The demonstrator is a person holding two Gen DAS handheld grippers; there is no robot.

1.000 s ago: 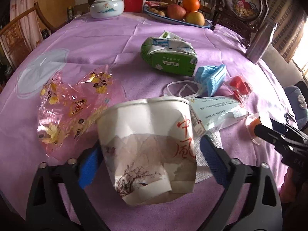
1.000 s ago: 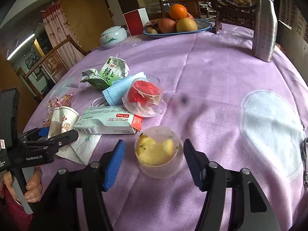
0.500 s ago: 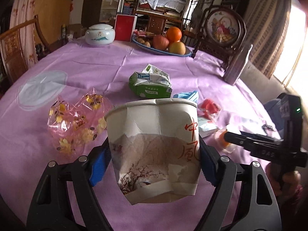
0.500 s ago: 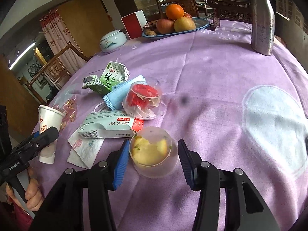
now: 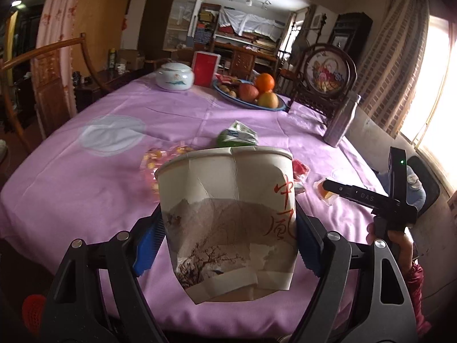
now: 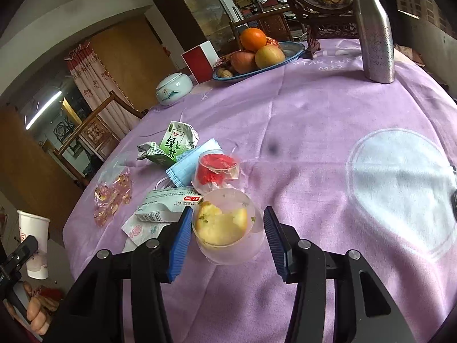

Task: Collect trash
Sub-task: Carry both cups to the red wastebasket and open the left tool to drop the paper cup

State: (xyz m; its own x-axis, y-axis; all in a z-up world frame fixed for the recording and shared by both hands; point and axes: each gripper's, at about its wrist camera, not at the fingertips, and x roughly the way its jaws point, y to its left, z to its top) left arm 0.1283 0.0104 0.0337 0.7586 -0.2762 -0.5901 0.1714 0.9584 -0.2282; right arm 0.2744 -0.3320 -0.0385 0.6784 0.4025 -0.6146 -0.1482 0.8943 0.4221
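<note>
Paper cup [image 5: 228, 217] higher above tablecloth [image 5: 85, 183]

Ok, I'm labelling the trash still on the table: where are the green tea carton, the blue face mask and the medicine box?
green tea carton [image 6: 174, 145], right wrist view, printed green front.
blue face mask [image 6: 190, 163], right wrist view, pleated middle.
medicine box [image 6: 168, 205], right wrist view, white top face.

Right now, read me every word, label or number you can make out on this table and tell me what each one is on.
"绿茶" on the green carton.
"BETALOC ZOK" and "47.5mg", seen upside down, on the medicine box.
"中" in red on the paper cup; the character under it is unclear.
"DAS" on the right tongs' arm.
"STAR LUC", partly cut off, on the tablecloth.
Smaller print on the carton and box is too small to read.
</note>
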